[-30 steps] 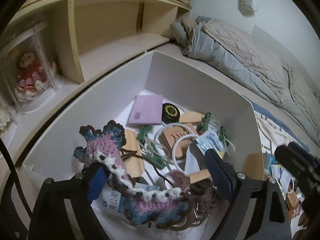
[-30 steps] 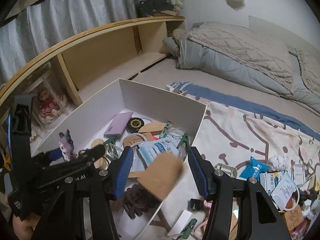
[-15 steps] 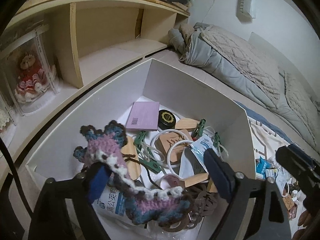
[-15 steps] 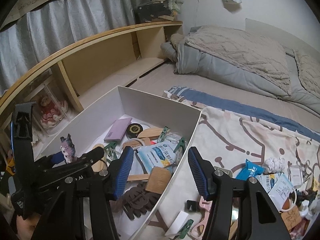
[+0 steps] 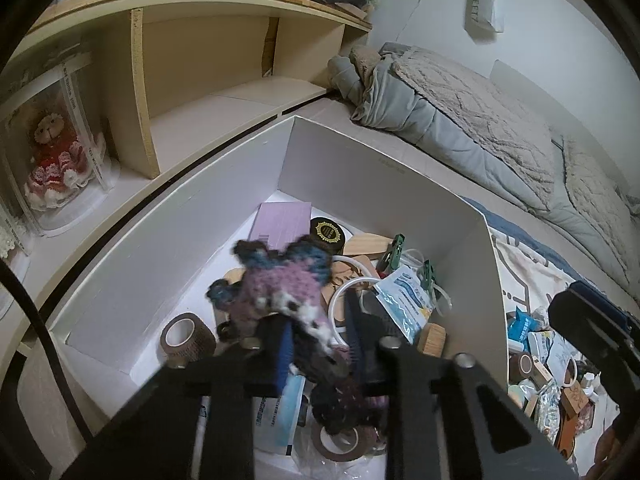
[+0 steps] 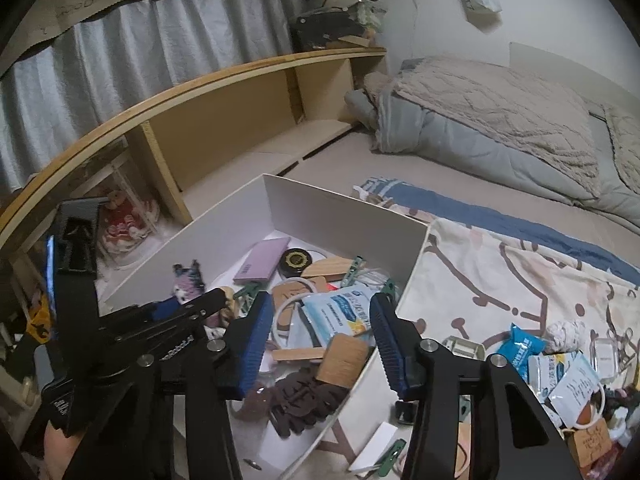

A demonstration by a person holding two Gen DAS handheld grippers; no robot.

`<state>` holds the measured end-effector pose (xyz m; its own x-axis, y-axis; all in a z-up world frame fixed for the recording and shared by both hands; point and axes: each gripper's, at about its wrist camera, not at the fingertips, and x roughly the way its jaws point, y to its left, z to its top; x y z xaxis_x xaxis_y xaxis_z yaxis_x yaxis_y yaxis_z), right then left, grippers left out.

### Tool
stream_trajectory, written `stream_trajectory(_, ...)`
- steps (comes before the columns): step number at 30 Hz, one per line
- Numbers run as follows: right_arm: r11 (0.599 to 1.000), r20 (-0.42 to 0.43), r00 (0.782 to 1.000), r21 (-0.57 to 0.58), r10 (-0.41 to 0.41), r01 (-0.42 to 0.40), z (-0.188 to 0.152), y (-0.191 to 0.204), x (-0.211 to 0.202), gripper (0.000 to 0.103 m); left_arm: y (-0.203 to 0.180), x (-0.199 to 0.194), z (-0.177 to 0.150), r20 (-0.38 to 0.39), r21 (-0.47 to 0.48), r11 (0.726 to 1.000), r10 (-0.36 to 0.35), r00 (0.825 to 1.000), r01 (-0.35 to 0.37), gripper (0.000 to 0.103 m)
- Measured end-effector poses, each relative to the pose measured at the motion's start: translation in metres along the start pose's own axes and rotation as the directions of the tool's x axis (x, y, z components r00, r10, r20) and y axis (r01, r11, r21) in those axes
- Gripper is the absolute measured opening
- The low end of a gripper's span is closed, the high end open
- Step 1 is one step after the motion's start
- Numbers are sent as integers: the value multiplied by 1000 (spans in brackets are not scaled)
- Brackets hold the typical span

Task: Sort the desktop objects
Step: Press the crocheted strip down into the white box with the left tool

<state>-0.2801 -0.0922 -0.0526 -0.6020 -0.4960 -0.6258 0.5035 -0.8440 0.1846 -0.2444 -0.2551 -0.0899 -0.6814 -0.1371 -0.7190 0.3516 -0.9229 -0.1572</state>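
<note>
Since the frame a second ago the left gripper (image 5: 318, 344) has just been closing: its jaws, then spread wide either side of the crocheted toy (image 5: 280, 284), now pinch the toy's lower part, and the toy stands up above the fingers over the near part of the white box (image 5: 384, 184). A brown tape roll (image 5: 184, 334), not seen earlier, now shows at the box's near left. The right gripper (image 6: 320, 340) has also been closing — its jaws stand narrower than before with nothing between them; the wooden piece (image 6: 346, 360) formerly between them lies in the box against its right wall. The toy is motion-blurred and its lower end is hidden behind the left fingers. The clutter on the patterned cloth (image 6: 500, 272) at far right is cut off by the picture's edge and too small to sort out. Print on the blue-and-white packet (image 6: 340, 312) cannot be read; the hanging white bag (image 5: 482, 4) on the wall appears to read "SWEETY" — uncertain. The black round tin (image 5: 327, 233) carries a gold emblem, illegible.
</note>
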Motion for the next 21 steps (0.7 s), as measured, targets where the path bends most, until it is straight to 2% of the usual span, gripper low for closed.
stream_trajectory(4, 1000, -6, 1000, -21, 7, -7, -5, 6, 1, 44, -9, 4, -2, -30, 64, 997, 35, 999, -33, 14)
stream_trajectory(6, 1000, -10, 1000, -21, 16, -16, -6, 7, 1, 44, -12, 8, -3, -47, 71, 996, 53, 997, -50, 33)
stream_trajectory(7, 1000, -11, 1000, -17, 21, -22, -7, 7, 1, 44, -11, 10, -3, -52, 56, 997, 49, 997, -46, 56)
stream_trajectory(8, 1000, -11, 1000, -12, 25, -25, -7, 7, 1, 44, -9, 10, -4, -54, 43, 998, 38, 998, -36, 63)
stream_trajectory(13, 999, -3, 999, -2, 32, -32, -6, 7, -1, 43, -2, 7, -3, -45, 15, 999, 32, 998, -32, 64)
stream_trajectory(16, 999, -1, 1000, 14, 30, -30, -6, 4, -2, 43, 2, 9, -5, -61, -14, 1000, 12, 998, -13, 80)
stream_trajectory(21, 999, -10, 1000, 38, 16, -15, -8, -2, 1, 43, 3, 10, -5, -72, -10, 1000, 8, 997, -9, 81)
